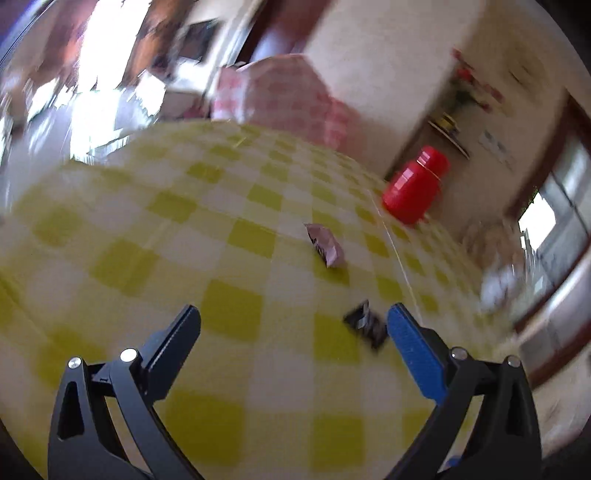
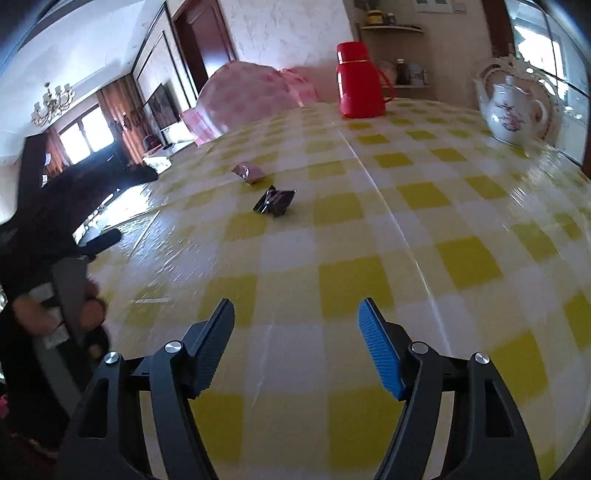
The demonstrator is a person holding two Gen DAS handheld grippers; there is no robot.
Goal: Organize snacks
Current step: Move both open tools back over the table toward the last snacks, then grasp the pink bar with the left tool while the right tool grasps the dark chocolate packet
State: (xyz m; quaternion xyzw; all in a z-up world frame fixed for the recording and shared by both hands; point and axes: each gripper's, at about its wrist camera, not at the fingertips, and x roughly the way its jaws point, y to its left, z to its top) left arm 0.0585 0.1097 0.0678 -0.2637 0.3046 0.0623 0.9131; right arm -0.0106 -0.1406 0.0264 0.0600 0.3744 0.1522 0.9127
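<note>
Bright windows (image 2: 83, 134), chandelier (image 2: 51, 101), dark wood door (image 2: 201, 44), corner shelves (image 2: 393, 29) w/ jars.

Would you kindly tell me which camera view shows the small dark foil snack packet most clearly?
The right wrist view: the small dark foil snack packet lies sharp and unobstructed on the yellow-checked tablecloth, near a pinkish wrapper. The left wrist view is motion-blurred; the packet appears smeared beside the open left hand-held gripper's blue fingertip.

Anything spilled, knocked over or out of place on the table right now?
Nothing spilled or tipped. Two small snack packets lie loose on the checked tablecloth: a dark one and a pinkish one, both crumpled and askew. The red flask and white teapot stand upright.
</note>
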